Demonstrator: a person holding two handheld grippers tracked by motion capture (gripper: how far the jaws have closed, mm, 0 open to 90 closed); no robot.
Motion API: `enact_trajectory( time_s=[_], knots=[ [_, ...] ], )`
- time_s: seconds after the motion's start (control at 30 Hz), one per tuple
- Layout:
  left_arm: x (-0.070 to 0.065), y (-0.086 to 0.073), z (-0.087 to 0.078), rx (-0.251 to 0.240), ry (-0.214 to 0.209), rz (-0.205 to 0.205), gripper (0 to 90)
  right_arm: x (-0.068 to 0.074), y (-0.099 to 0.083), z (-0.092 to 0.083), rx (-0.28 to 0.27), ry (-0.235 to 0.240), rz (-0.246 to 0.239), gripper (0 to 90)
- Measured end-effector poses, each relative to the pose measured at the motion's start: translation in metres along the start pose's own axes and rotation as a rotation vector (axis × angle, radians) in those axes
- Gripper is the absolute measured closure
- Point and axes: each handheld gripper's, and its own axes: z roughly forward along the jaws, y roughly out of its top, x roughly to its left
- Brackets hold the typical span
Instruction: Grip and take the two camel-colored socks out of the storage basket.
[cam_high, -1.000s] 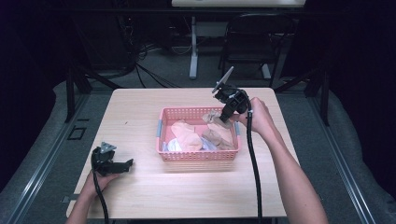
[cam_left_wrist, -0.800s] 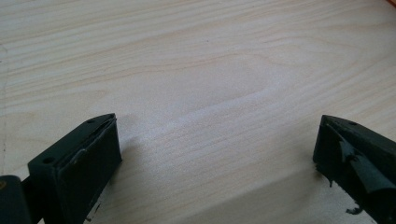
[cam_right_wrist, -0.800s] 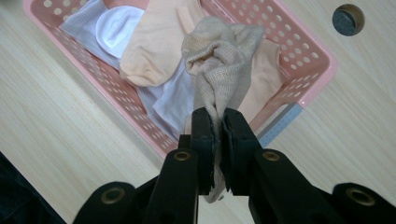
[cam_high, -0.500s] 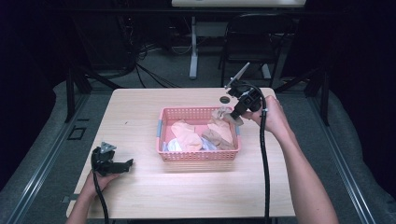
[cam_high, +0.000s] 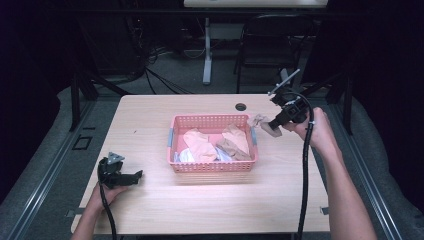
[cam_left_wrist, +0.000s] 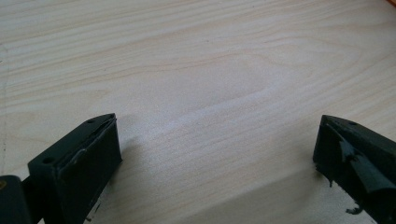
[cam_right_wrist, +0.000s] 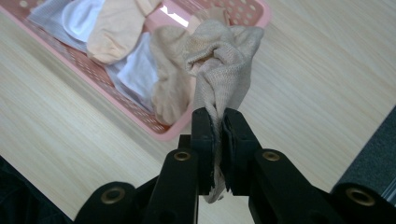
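Over table (cam_high: 200, 205), sock (cam_right_wrist: 224, 56) end between fingers (cam_right_wrist: 205, 140)

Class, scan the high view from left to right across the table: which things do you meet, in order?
Left tongs → pink basket → beige sock pinched in the right tongs.

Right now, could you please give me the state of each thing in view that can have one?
Right gripper: shut on the beige sock, held beside the basket.
Left gripper: open, holding nothing, low over the table.
Pink basket: upright, clothes inside.
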Motion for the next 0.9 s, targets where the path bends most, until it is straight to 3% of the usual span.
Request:
enact_trajectory(
  time_s=[0.3, 0.7, 0.9],
  knots=[
    [0.000, 0.000, 0.000, 0.003, -0.002, 0.004, 0.4, -0.027, -0.039, -0.004, 0.007, -0.029, 0.064, 84.2],
    [0.000, 0.000, 0.000, 0.004, -0.002, 0.005, 0.4, -0.041, -0.071, 0.005, -0.022, -0.011, 0.125, 84.2],
    [0.001, 0.001, 0.000, 0.003, -0.003, 0.008, 0.4, -0.051, -0.080, 0.016, 0.013, -0.015, 0.149, 84.2]
  ],
)
